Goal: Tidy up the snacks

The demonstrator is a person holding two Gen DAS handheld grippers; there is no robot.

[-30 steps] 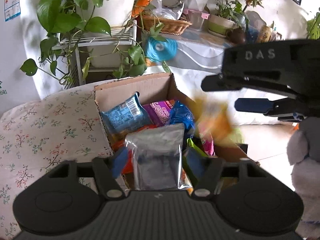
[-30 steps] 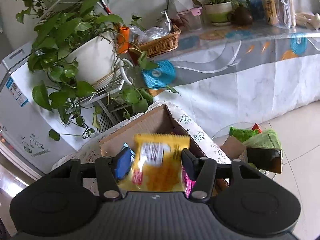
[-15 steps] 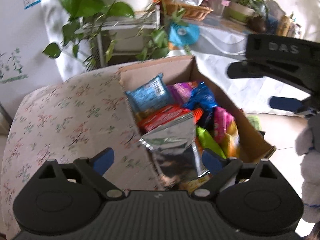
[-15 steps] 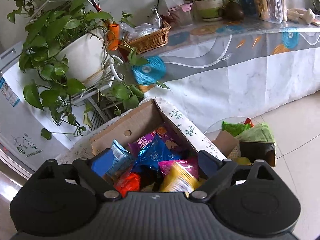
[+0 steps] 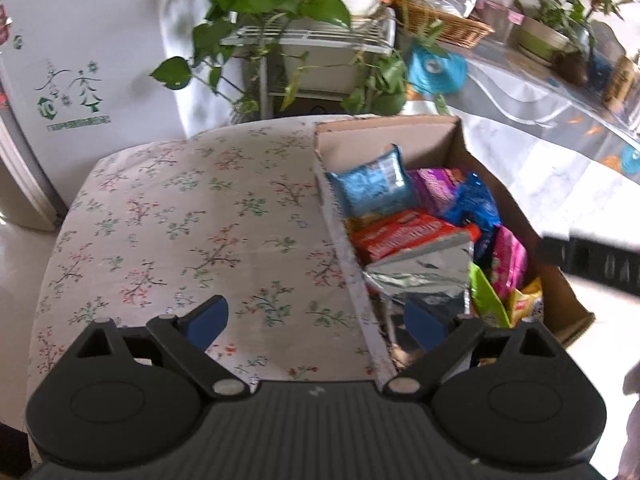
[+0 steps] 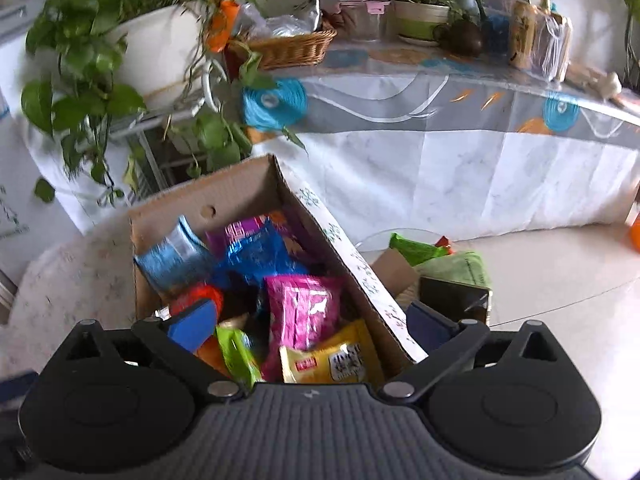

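Note:
A cardboard box (image 5: 452, 148) (image 6: 224, 196) sits on a floral-cloth table (image 5: 180, 220) and holds several snack packs: a light blue pack (image 5: 372, 188), a red pack (image 5: 404, 234), a silver pack (image 5: 424, 276), a pink pack (image 6: 304, 308) and a yellow pack (image 6: 336, 356). My left gripper (image 5: 316, 320) is open and empty, straddling the box's left wall. My right gripper (image 6: 312, 326) is open and empty above the box's near end, over the yellow pack. The right gripper also shows at the right edge of the left wrist view (image 5: 592, 260).
Potted plants on a white rack (image 5: 312, 36) stand behind the table. A long covered table (image 6: 440, 120) with a wicker basket (image 6: 292, 46) and pots runs along the back. A low glass table with packs (image 6: 436, 264) stands to the right. A fridge (image 5: 52, 80) stands at left.
Both grippers opened: the left let go of the silver pack and the right dropped the yellow pack into the box. The left gripper then drew back and left over the cloth.

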